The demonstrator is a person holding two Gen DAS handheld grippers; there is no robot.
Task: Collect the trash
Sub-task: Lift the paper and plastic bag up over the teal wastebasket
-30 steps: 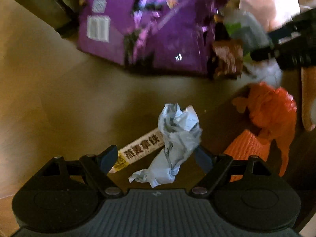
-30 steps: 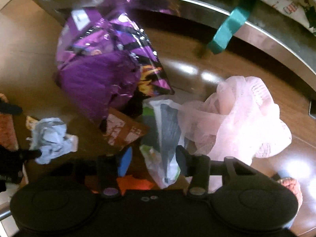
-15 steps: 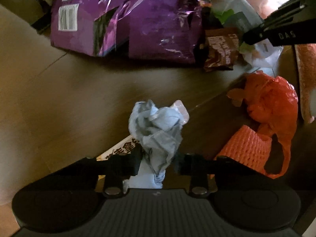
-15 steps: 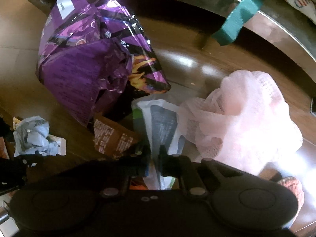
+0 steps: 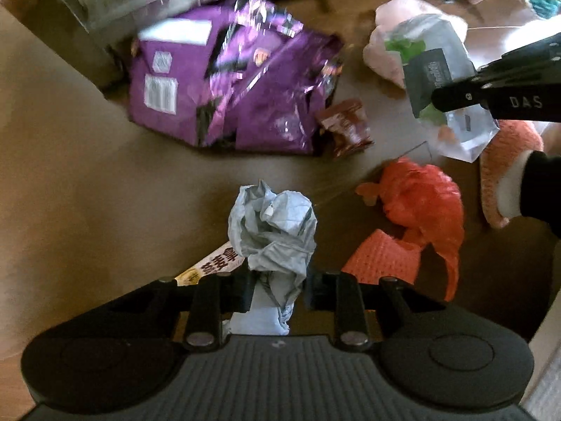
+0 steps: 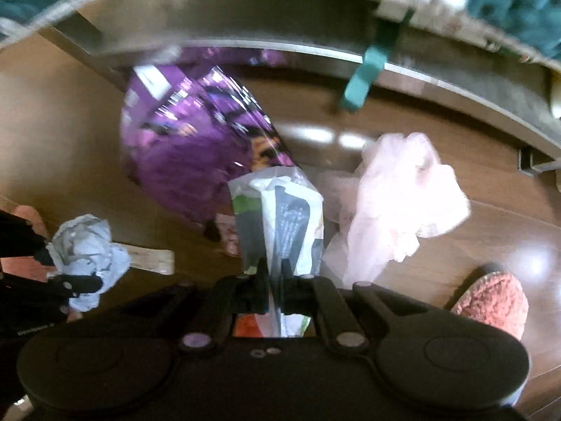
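Floor: brown wooden floor (image 5: 77, 182) strewn with litter, a metal furniture rail (image 5: 147, 3) running along the far edge.
Left wrist view, grip: the left hand-held gripper (image 5: 277, 286) pinches a crumpled grey-blue paper wad (image 5: 271, 231); its jaws are closing a little further on it.
Left wrist view, relation: the wad sticks straight out ahead of the fingers, clear of the floor, its long axis running along the pointing line; a printed snack stick wrapper (image 5: 214, 263) lies on the floor just under and left of it.
Left wrist view, leftovers: a purple chip bag (image 5: 224, 84) lies far ahead, a small brown wrapper (image 5: 345, 128) touching its right edge, an orange mesh bag (image 5: 420, 217) near on the right.
Left wrist view, pose: pointing steeply down at the floor.
Right wrist view, grip: the right hand-held gripper (image 6: 275, 289) is pressed together on a white, grey and green plastic packet (image 6: 277, 221).
Right wrist view, relation: the packet hangs lengthwise ahead of the fingers; a pink net bag (image 6: 399, 207) sits just right of it and looks nearer this hand.
Right wrist view, pose: aimed straight down.
Judgement: both hands are full, so the purple chip bag must wait; no bin is in view.
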